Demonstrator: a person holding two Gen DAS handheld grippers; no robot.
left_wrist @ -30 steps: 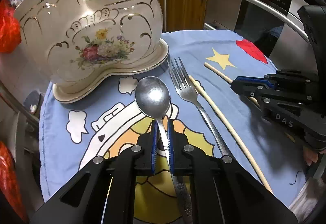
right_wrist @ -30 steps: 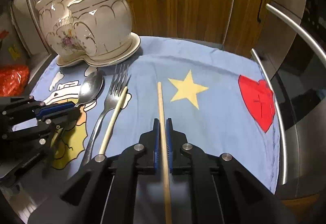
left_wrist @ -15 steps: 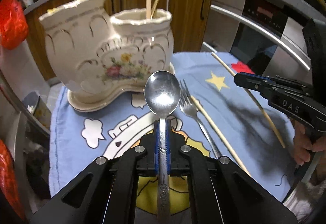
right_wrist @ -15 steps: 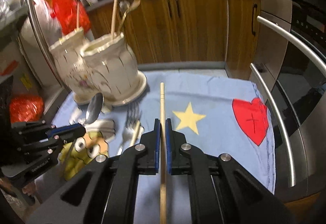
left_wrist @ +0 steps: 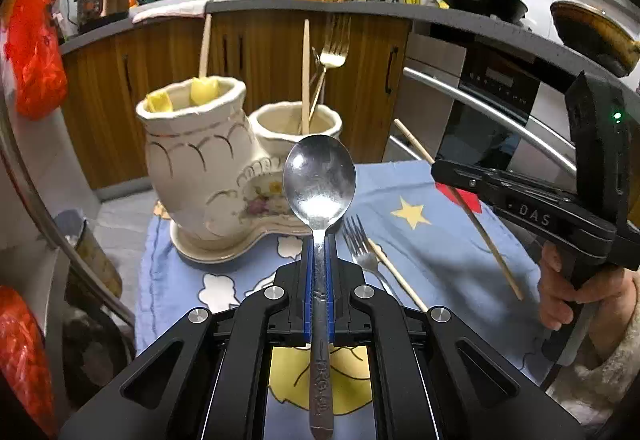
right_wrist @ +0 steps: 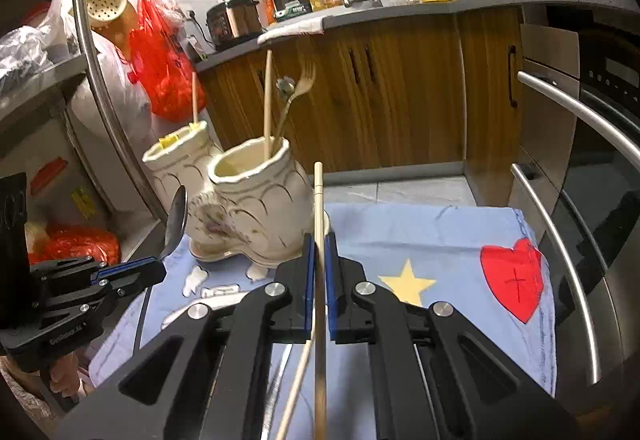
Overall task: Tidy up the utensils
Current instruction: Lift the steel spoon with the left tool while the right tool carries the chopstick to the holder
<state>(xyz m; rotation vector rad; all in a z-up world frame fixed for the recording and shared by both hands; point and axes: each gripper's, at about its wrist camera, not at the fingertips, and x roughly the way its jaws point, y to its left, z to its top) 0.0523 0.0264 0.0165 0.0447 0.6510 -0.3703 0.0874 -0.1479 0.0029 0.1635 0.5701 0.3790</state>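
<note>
Two utensils are held clear of the cloth [left_wrist: 448, 240] at once, and each is gripped in a way that invites trouble. The spoon [left_wrist: 319, 183] is pinched by its thin handle between the narrow-set pads of the left gripper [left_wrist: 319, 260], bowl forward and raised, just in front of the ceramic holder [left_wrist: 208, 175]; the chopstick [right_wrist: 318, 240] is clamped between the closed pads of the right gripper [right_wrist: 318, 260], its tip standing beside the holder's nearer compartment [right_wrist: 248, 167]. Because the spoon's handle is smooth metal and most of its weight sits ahead of the pads, a pivot or slip is judged likely if the wrist is tilted sharply to drop it in. The chopstick is round and slender, so it could roll or swing in the grip and strike the rim instead of entering. The nearer compartment is already occupied by a chopstick and a gold fork [left_wrist: 332, 51], which could be knocked or could block the way. The holder is tall on a narrow saucer base, so a push against its lip might tip it. A collision between the two grippers is also possible, since both are aimed at the holder. A fork [left_wrist: 360, 240] and another chopstick [left_wrist: 396, 280] are left lying on the cloth in front of the holder.
</note>
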